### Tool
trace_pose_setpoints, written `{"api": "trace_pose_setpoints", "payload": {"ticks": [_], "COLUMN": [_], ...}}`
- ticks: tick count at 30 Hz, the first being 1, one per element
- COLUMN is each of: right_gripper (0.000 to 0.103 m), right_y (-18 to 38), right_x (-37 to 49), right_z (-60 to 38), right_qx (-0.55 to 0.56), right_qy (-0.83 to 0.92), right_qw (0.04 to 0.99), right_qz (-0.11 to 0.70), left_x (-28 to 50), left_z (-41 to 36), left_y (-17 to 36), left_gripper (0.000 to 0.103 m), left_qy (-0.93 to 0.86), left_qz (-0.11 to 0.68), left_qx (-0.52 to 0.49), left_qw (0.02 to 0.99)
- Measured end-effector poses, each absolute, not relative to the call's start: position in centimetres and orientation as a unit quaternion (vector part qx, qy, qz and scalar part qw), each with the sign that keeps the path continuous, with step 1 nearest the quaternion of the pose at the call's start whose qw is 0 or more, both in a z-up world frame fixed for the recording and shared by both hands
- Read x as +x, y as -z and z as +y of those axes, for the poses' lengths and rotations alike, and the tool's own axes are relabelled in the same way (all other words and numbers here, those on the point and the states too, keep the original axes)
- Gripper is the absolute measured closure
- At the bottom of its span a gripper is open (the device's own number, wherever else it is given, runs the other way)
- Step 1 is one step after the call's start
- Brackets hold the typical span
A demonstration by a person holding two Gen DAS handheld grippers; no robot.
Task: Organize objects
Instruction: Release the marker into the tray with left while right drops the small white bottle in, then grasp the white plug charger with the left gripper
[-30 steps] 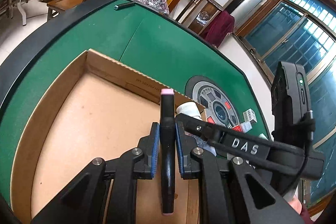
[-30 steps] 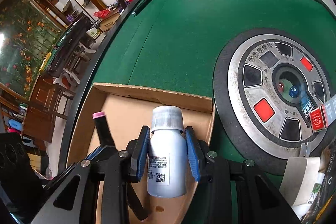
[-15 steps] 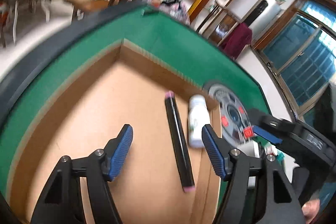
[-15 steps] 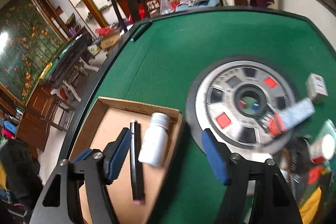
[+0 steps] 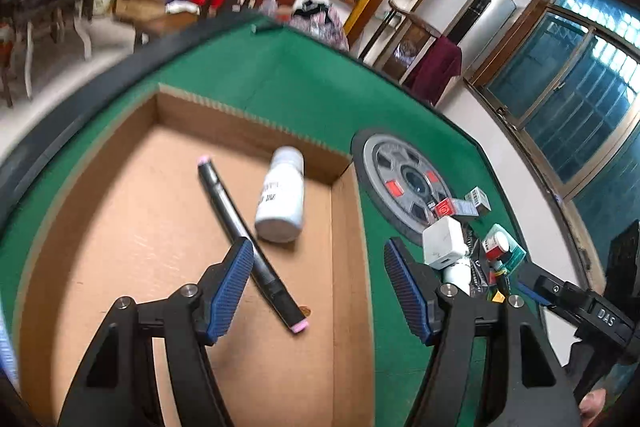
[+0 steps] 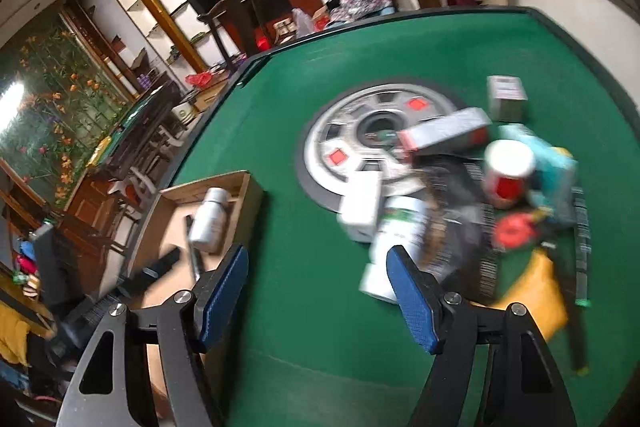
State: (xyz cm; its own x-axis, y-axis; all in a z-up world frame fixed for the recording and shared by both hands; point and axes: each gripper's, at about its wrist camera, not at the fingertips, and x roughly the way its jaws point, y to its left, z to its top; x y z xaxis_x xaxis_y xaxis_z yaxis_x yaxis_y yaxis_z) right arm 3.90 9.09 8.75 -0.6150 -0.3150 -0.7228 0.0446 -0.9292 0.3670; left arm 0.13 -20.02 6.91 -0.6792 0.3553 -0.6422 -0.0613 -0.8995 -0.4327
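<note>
A cardboard box (image 5: pixel 256 123) sits on the green table. Inside it lie a black marker with pink ends (image 5: pixel 244 235) and a white bottle (image 5: pixel 280 195), side by side. My left gripper (image 5: pixel 320 287) is open and empty above the box's near right part. My right gripper (image 6: pixel 320 295) is open and empty over the green felt, right of the box (image 6: pixel 244 195); the white bottle (image 6: pixel 210 219) shows in it. A blurred pile of objects lies ahead right: a white green-labelled bottle (image 6: pixel 400 227), a red-and-white jar (image 6: pixel 508 171), a white cube (image 6: pixel 360 203).
A round grey dial panel (image 5: pixel 404 183) with red squares is set in the table centre. Small boxes (image 5: pixel 460 205), a white cube (image 5: pixel 444 239) and packets crowd its right side. A yellow item (image 6: pixel 536 287) lies near the pile. Chairs and shelves stand beyond the table edge.
Both grippers opened and let go: the marker and the white bottle now lie in the box. Both grippers pulled back; the right one swung right toward the pile.
</note>
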Motion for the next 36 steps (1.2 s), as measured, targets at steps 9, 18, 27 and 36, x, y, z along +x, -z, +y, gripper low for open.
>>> {"api": "trace_pose_setpoints", "payload": {"ticks": [9,18,27,36], "right_gripper": [0.000,0.000,0.001,0.001], "right_y": [-16.4,-10.4,-6.7,-6.9], "right_x": [10.8,4.4,3.4,2.6], "right_z": [16.0,20.0,24.4,23.6], "right_qx": [0.211,0.310,0.327,0.327], "right_qy": [0.968,0.942,0.928,0.929], "right_qw": [0.067,-0.046,-0.051,-0.028], "right_qz": [-0.116,-0.120,-0.172,-0.172], "left_x": [1.0,-1.8,-7.2,-10.1], "left_z": [-10.7,-4.2,-1.1,0.4], "left_y": [-11.1,-8.1,-4.8,-3.5], "left_gripper": [0.021,0.021,0.021,0.079], "left_qy": [-0.914,-0.902,-0.883,-0.869], "left_qz": [-0.089,-0.040,-0.054,-0.033], "left_qx": [-0.365,-0.404,-0.439,-0.460], "left_qw": [0.156,0.147,0.158,0.180]}}
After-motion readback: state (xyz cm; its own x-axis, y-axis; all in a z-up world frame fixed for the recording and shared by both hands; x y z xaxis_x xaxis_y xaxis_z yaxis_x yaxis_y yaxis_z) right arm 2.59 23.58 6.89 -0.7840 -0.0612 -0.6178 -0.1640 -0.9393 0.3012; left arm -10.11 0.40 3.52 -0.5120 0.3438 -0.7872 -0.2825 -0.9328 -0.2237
